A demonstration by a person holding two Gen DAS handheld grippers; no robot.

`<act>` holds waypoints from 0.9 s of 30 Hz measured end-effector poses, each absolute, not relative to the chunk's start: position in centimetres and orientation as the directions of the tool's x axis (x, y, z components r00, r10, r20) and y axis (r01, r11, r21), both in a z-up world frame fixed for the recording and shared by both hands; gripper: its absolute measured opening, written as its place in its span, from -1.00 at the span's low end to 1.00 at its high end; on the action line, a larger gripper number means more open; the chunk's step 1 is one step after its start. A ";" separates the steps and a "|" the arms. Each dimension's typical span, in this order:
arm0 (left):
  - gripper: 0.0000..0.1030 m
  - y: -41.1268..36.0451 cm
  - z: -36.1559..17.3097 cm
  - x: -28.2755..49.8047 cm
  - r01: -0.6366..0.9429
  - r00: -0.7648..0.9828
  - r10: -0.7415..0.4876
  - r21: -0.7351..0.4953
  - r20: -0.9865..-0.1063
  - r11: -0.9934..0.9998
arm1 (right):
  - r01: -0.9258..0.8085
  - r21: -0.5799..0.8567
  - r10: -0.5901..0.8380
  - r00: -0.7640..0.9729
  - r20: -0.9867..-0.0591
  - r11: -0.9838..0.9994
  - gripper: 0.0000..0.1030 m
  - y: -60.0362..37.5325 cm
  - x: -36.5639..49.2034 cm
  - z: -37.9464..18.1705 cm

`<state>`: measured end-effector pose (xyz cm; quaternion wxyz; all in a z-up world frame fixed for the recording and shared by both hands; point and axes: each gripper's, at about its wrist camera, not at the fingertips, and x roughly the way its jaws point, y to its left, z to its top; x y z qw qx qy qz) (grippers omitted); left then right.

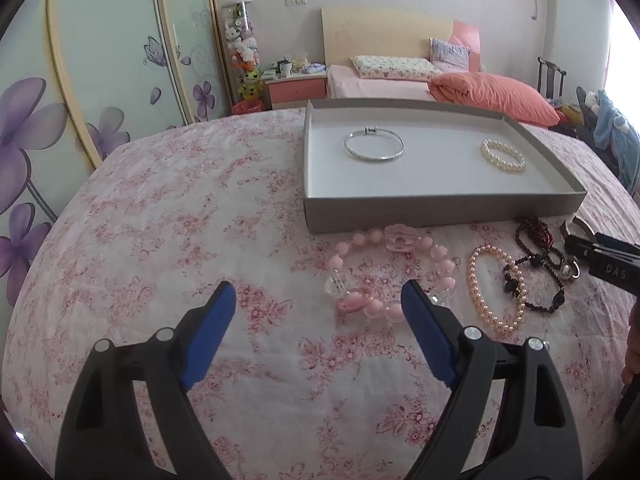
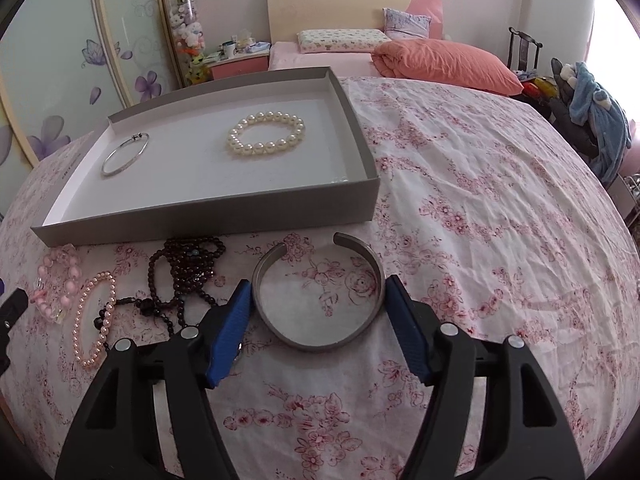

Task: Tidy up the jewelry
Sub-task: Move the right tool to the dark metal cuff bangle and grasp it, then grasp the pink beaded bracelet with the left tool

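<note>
Right wrist view: the right gripper (image 2: 318, 298) straddles the cuff (image 2: 318, 336), a plain grey metal band with its gap facing the far side. Both blue pads (image 2: 236, 312) sit right against the cuff's outer sides, but the band still lies flat on the cloth (image 2: 480, 200), so whether they press or only flank it cannot be told. Left of it lie a dark bead strand (image 2: 188, 276), a pink pearl bracelet (image 2: 94, 320) and a chunky pink bracelet (image 2: 56, 284). Just beyond them stands the tray (image 2: 208, 210), holding a thin bangle (image 2: 125, 154) on its left and a white pearl bracelet (image 2: 266, 132) nearer the right.

Left wrist view: the left gripper (image 1: 318, 300) hangs spread wide with nothing between its pads, the right pad just beside the chunky pink bracelet.

The step in hand looks like picking up the cuff for the tray, with two pieces already sorted and four left on the cloth. Next, I judge, the right pads must close firmly on the cuff, lift it over the tray's near wall and set it on bare floor, likely the near right corner. Smooth metal could slip, and squeezing may spring the open band.
</note>
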<state>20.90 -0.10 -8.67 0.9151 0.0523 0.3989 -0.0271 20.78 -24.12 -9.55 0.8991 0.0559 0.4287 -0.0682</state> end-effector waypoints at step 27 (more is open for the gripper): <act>-0.23 -0.9 -10.3 24.9 0.102 0.619 -0.038 0.033 -0.785 0.994 | 0.170 0.037 -0.078 0.621 -0.780 0.985 0.32 -24.0 21.0 -9.6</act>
